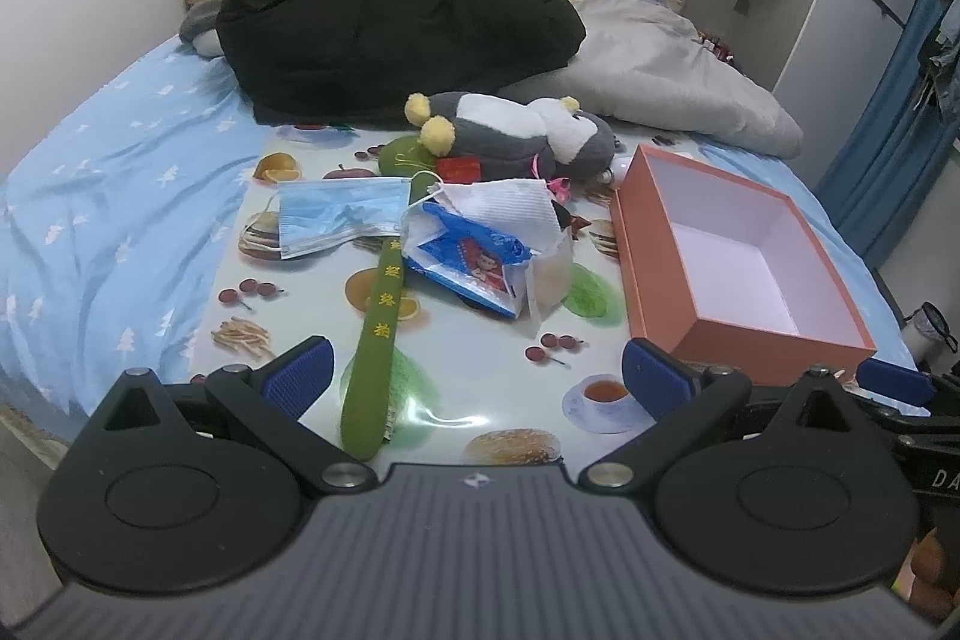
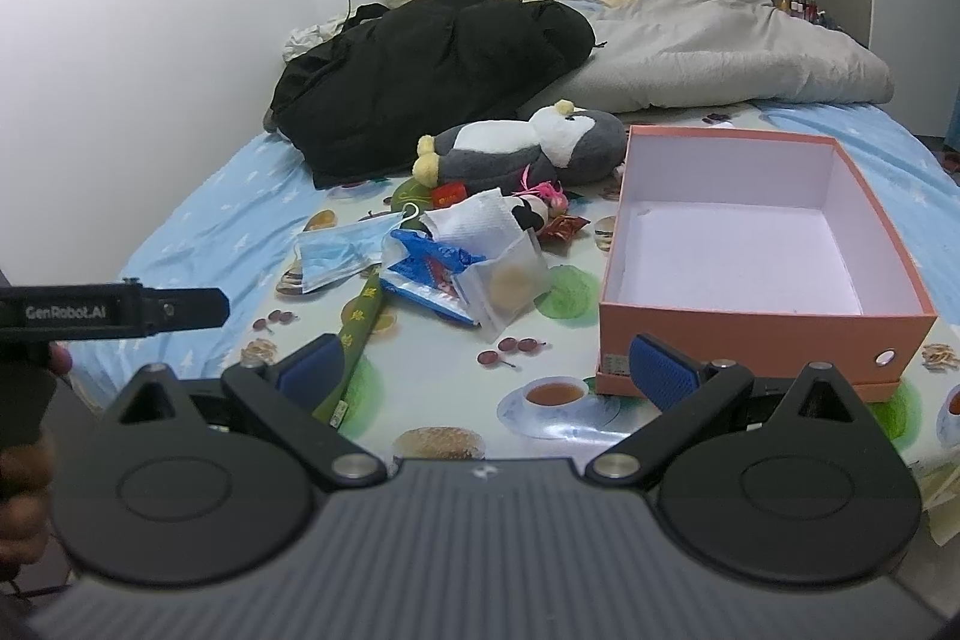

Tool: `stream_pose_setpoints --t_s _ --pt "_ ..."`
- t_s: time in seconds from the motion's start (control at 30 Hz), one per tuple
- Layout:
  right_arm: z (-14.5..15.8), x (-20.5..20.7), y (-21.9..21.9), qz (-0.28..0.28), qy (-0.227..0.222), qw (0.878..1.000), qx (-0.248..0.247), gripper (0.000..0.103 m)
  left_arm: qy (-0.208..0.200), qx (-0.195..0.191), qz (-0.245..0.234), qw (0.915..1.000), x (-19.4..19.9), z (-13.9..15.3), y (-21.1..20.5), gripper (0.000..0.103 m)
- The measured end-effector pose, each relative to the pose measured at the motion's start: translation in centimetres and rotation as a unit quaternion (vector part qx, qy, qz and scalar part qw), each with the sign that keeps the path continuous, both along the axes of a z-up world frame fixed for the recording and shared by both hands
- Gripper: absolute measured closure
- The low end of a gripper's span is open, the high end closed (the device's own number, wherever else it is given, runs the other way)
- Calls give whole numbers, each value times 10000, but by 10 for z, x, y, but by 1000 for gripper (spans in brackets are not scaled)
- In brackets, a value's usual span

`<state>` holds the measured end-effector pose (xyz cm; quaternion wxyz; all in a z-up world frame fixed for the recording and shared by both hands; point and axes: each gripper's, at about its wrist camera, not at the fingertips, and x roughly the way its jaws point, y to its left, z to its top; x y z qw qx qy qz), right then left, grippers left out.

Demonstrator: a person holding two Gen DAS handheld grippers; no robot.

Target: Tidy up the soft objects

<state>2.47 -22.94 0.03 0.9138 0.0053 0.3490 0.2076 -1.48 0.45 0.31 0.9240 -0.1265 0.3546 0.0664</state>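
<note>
The near strip of the printed mat lies bare, broken only by the green stick slanting from near left toward the centre pile. That pile, a blue mask, white tissue, blue packet and clear pouch, overlaps itself and blocks the middle. A free lane runs between the pouch and the orange box at right. The box's 4 walls stand up around an open interior. Far behind, the plush penguin, black coat and grey quilt close off the back.
</note>
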Motion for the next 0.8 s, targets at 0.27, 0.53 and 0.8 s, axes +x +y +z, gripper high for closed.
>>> stream_pose_setpoints --t_s 0.27,0.53,0.8 --pt "-1 -10 0 -12 -139 9999 78 0 -156 128 -22 9998 -11 5 -1 0" --pt "-2 -18 7 54 -211 9998 9 0 -145 217 -21 9997 -17 9 -3 0" --pt "-4 -19 6 -3 -218 9997 51 0 -136 185 6 9997 -19 8 -1 0"
